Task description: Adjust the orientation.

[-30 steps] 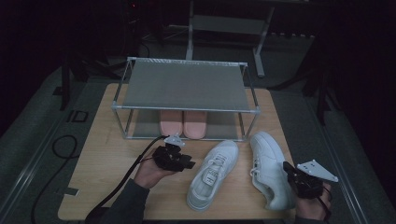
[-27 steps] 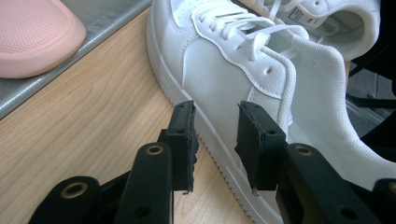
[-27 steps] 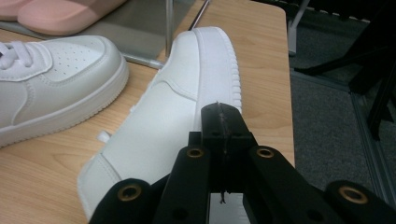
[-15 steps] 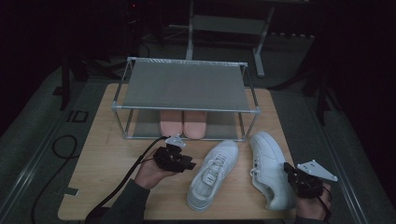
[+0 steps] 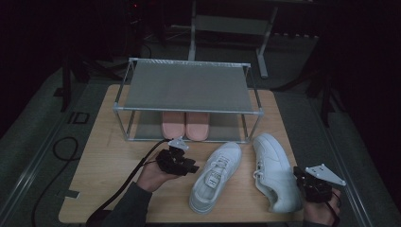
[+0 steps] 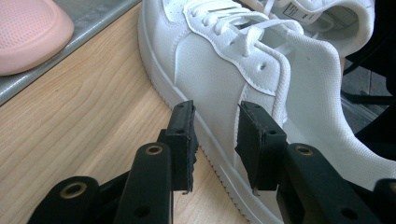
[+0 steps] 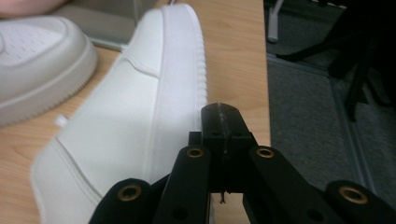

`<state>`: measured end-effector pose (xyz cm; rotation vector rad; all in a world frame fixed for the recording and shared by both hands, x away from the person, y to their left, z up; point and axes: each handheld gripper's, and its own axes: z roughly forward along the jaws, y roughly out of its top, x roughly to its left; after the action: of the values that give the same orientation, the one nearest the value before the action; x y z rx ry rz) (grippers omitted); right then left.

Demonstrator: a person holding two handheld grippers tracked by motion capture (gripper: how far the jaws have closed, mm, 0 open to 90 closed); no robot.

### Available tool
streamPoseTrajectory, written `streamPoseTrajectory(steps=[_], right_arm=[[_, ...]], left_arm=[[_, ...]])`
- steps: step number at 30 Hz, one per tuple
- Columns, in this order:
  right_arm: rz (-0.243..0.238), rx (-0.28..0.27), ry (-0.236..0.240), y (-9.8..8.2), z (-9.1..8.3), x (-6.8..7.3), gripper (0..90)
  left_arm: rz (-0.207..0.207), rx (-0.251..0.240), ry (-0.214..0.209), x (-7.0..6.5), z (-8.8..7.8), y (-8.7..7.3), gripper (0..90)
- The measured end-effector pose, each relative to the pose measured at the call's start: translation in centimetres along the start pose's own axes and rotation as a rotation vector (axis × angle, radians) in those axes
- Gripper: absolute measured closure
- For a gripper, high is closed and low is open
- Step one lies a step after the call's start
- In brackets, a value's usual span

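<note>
Table [image 5: 99, 161] of pale wood, square to the camera, dark floor all round. Rack [image 5: 189, 85] at the far half: metal frame, grey mesh top, lower grey shelf. Pink slippers [image 5: 185, 124] side by side on that lower shelf, toes toward the near edge; one pink toe also at the upper left of the left gripper view [image 6: 28, 32].

Two white sneakers on the bare wood in front of the rack, well clear of each other. Left sneaker [image 5: 215, 176] slanted, toe up and to the right, near the rack's front rail, heel toward the near edge, laces up. Right sneaker [image 5: 275, 170] nearer the right edge, toe toward the rack's right post, heel close to the near right corner.

Left gripper [image 5: 185, 165] in a hand at centre left, just beside the left sneaker, aimed at its side; cable trailing back off the near edge. Jaws spread partway, nothing between the pads; in the left gripper view [image 6: 215, 135] the sneaker's white side wall and sole rim [image 6: 210, 70] right ahead of the gap, pads close to it but not gripping.

Right gripper [image 5: 302, 182] at the near right corner, grey plate on top, just beside the right sneaker's heel. Jaws pressed together, empty; in the right gripper view [image 7: 223, 122] the closed tips alongside the sole edge [image 7: 154, 116] of that sneaker.
</note>
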<state>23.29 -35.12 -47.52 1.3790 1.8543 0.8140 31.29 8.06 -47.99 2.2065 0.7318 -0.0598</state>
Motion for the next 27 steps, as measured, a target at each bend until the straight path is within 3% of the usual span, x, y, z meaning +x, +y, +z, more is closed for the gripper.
streamPoseTrajectory(steps=[3, 8, 17, 27], right_arm=[[-0.023, 0.029, -0.024, -0.5, -0.4, 0.1, 89.9], [-0.017, 0.048, -0.031, -0.8, -0.4, -0.2, 89.9], [-0.005, 0.126, -0.007, -1.3, -0.3, -0.3, 90.0], [-0.004, 0.126, 0.049, -0.9, -0.7, 0.2, 90.0]], left_arm=[[-0.001, 0.0, 0.0, 0.0, 0.0, 0.0, 66.3], [0.002, -0.001, -0.002, 0.0, 0.0, 0.0, 66.2], [0.004, 0.009, -0.009, 0.0, 0.0, 0.0, 66.1], [0.001, 0.011, -0.016, 0.0, 0.3, 0.0, 66.0]])
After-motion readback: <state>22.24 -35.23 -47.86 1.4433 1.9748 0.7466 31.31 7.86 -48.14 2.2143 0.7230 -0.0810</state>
